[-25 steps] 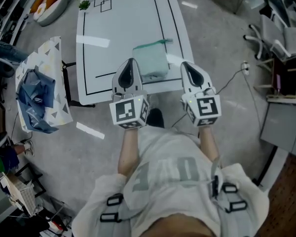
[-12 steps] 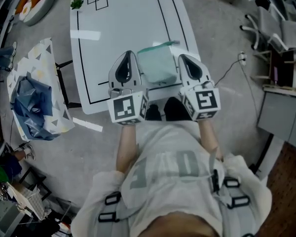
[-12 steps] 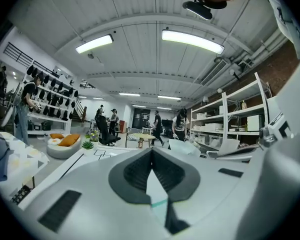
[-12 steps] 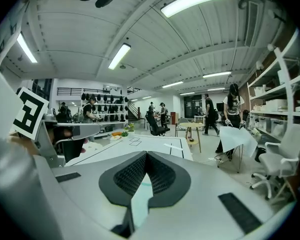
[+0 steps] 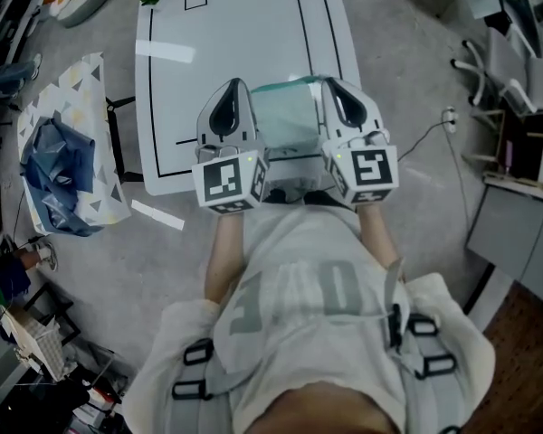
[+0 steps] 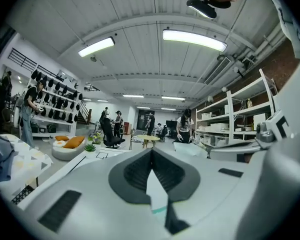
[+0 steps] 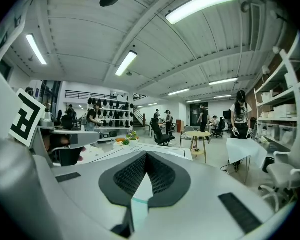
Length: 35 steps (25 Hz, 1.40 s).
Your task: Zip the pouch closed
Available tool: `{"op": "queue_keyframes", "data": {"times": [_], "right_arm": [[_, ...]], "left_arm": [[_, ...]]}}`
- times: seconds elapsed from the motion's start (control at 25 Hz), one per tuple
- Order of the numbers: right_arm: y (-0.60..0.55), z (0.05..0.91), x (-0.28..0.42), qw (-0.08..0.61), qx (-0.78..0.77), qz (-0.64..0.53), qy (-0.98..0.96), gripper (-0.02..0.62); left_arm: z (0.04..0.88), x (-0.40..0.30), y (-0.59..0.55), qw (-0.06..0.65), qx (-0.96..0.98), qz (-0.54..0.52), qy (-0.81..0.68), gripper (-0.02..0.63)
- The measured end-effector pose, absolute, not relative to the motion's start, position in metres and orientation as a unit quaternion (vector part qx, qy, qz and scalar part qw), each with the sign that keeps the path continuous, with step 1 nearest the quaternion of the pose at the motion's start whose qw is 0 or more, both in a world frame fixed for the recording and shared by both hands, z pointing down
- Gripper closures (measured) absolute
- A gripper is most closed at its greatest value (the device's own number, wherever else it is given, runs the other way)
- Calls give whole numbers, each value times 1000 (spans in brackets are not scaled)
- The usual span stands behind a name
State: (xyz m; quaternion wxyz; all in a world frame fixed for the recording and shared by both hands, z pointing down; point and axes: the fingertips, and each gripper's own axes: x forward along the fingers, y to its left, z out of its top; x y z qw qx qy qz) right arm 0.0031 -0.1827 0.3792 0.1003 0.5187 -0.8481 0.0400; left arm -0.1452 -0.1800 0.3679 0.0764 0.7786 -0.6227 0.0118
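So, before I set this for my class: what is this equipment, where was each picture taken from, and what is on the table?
There is no robot here: a person holds a two-jaw tool in each hand. The head view looks down from a camera on the person's head. The other two cameras ride on the tools and look along their jaws. The left gripper and right gripper are both shut and empty, on either side of a pale green pouch lying on the white table.

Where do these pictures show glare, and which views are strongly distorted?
Head view: a bright glare bar on the white table. Left gripper view: strong fisheye, dark corners, ceiling lamp overexposed. Right gripper view: same fisheye, ceiling lamp overexposed.
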Motion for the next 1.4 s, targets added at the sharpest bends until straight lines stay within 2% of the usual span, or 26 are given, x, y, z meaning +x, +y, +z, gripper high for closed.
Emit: {"op": "queue_keyframes", "data": {"times": [0.88, 0.92, 0.96, 1.0, 1.4], "right_arm": [[-188, 388, 24, 84, 504, 65, -857, 586], [-187, 388, 23, 80, 499, 68, -860, 579], [-186, 389, 22, 78, 496, 71, -862, 461], [-187, 389, 23, 78, 496, 74, -862, 370], [-191, 401, 38, 103, 516, 74, -847, 356]], "left_arm": [[366, -140, -187, 73, 763, 8, -642, 597], [367, -140, -188, 78, 765, 4, -640, 577], [368, -138, -189, 86, 768, 1, -635, 447], [369, -136, -190, 93, 771, -3, -630, 396], [371, -122, -189, 94, 780, 3, -618, 390]]}}
